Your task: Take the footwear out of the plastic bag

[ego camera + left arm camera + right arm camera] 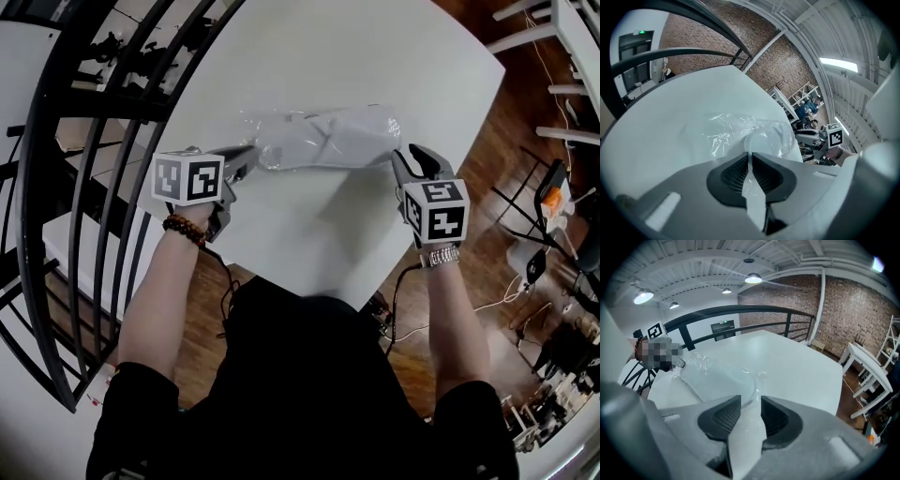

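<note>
Two grippers flank the plastic bag (pixel 323 139) on the table (pixel 309 56). The left gripper (pixel 251 157) pinches its left end; the right gripper (pixel 412 159) gapes loosely around its right edge.

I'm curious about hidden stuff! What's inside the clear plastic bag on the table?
Through the plastic bag a pale, flat piece of footwear shows. Its details, and whether a second one lies beneath it, are hidden by the crinkled film.
</note>
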### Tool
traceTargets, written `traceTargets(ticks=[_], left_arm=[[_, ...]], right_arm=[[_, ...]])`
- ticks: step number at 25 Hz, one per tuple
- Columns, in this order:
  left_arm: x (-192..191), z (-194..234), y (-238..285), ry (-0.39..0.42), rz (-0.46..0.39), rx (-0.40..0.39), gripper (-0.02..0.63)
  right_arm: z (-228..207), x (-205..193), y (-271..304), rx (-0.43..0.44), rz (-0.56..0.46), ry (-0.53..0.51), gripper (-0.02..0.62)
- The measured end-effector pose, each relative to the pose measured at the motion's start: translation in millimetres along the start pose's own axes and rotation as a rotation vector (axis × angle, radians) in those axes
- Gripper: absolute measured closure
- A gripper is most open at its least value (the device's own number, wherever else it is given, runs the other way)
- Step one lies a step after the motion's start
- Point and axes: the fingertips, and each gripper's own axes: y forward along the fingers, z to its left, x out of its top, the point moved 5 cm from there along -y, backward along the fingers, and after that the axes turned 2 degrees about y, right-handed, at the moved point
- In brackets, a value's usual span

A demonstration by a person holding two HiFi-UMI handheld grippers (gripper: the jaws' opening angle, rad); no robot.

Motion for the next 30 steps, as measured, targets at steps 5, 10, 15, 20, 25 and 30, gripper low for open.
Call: traceTargets(ticks=[5, 10, 15, 20, 25, 30], left_arm=[[1, 5, -1, 0.01, -0.02, 0.012, 0.561], [0, 4, -1, 0.003, -0.025, 0.006, 0.561], [-2, 8, -8, 0.003, -0.036, 0.026, 0.563], [-4, 13, -15, -0.012, -0.04, 0.032, 0.563], [-6, 10, -15, -0.016, -0.043, 0.043, 0.563], [-9, 12, -16, -0.015, -0.044, 0.051, 0.563]], right_arm=[[-11, -18, 5, 0.077, 0.045, 0.124, 0.48], [-12, -22, 8, 0.164, 0.056, 0.203, 0.529], [-6, -23, 4, 0.156, 0.039, 0.184, 0.598], [-7, -23, 1, 0.134, 0.035, 0.171, 0.601], [-16, -26, -5, 0.113, 0.037, 0.161, 0.601], [-23, -30, -7, 0.091, 0.043, 0.159, 0.601]])
